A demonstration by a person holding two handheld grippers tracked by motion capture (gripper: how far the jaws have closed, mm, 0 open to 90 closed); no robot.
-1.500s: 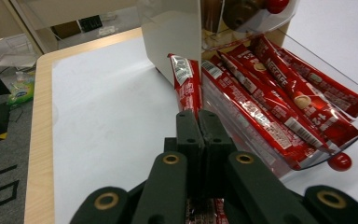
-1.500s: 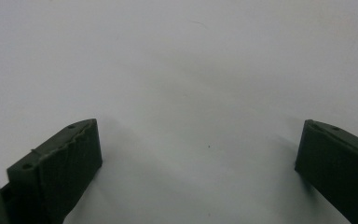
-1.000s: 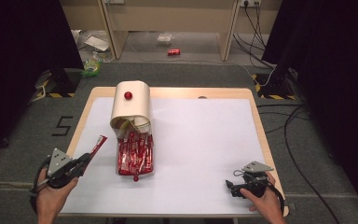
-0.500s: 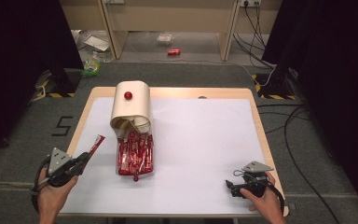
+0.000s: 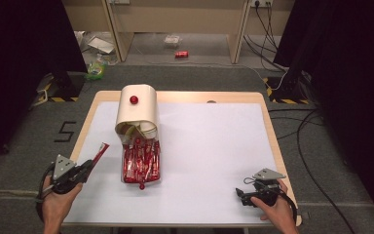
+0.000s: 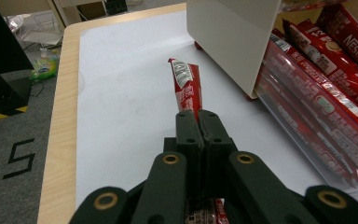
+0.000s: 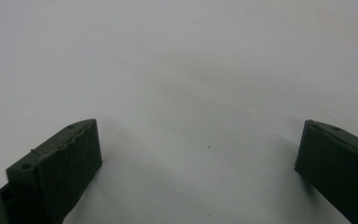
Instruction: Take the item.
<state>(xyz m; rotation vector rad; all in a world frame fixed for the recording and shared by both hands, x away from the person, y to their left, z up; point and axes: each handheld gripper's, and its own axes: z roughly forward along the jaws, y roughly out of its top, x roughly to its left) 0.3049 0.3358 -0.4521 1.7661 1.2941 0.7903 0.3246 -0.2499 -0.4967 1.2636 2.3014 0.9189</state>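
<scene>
White table top (image 5: 209,161): your left gripper (image 5: 88,165) is clamped on a red sachet (image 6: 186,86) near the left edge, right gripper (image 5: 240,195) rests with jaws apart at the front right corner; keep that pinch firm while carrying it clear of the dispenser (image 5: 137,109).

Red sachet (image 6: 185,88) w/ white print and a grey-green patch near its tip, pinched in the black left gripper (image 6: 199,122). Cream-white dispenser box (image 5: 136,109) w/ a red knob (image 5: 134,100) on top. At its 6 o'clock, clear tray (image 5: 141,163) packed w/ red sticks, white lettering. White table cover (image 5: 214,146), pale wood edge (image 5: 272,141). Right gripper (image 5: 242,196) black, grey plate on top. Grey floor; white "5" (image 5: 66,131) at table's 9 o'clock.
</scene>
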